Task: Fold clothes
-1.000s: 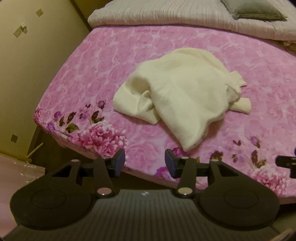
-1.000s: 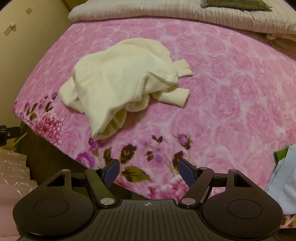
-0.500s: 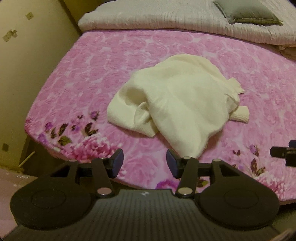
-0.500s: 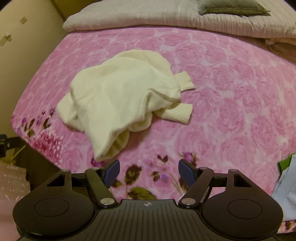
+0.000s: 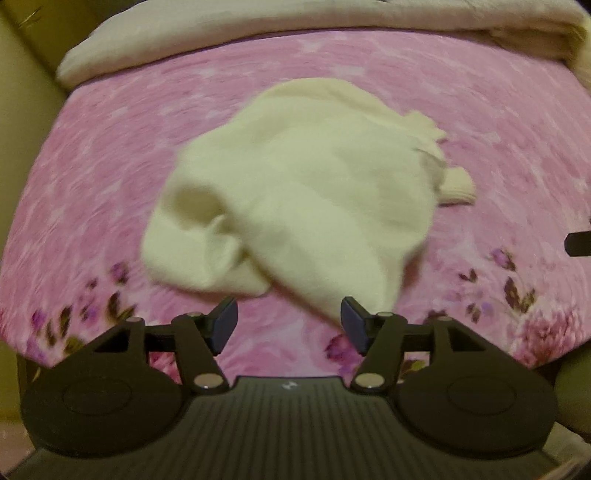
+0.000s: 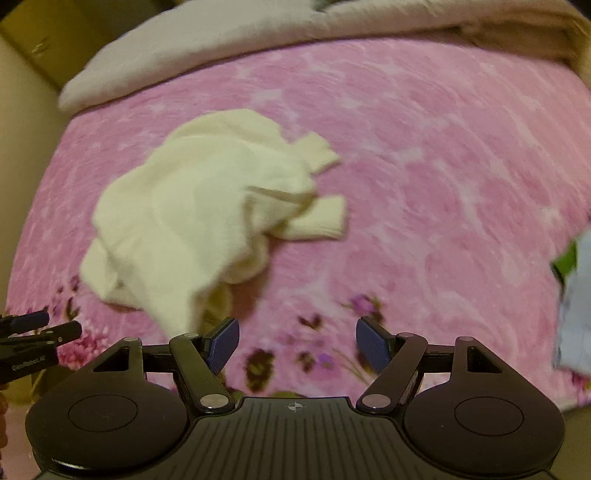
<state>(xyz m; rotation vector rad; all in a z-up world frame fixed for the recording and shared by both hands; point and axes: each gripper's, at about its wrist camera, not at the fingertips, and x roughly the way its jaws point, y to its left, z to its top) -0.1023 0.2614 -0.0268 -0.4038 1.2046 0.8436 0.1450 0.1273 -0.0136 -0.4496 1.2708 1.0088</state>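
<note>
A cream knit sweater [image 5: 306, 199] lies crumpled on the pink floral bedspread [image 5: 110, 147], its ribbed cuffs [image 6: 321, 221] sticking out to the right. My left gripper [image 5: 289, 325] hovers over the sweater's near hem, jaws opening, nothing between them; the right pad sits just at the hem's edge. My right gripper [image 6: 297, 345] stands open above the bedspread [image 6: 443, 184], to the right of the sweater [image 6: 199, 218], holding nothing. The left gripper's tips [image 6: 40, 328] show at the left edge of the right wrist view.
A grey quilt [image 5: 295, 22] lies folded along the far side of the bed. A pale blue and green cloth [image 6: 576, 306] rests at the bed's right edge. A wall [image 5: 22, 74] borders the bed on the left.
Both grippers have moved in over the bed toward the sweater, which now looks larger. The left jaws have spread wider. The right jaws are unchanged.
</note>
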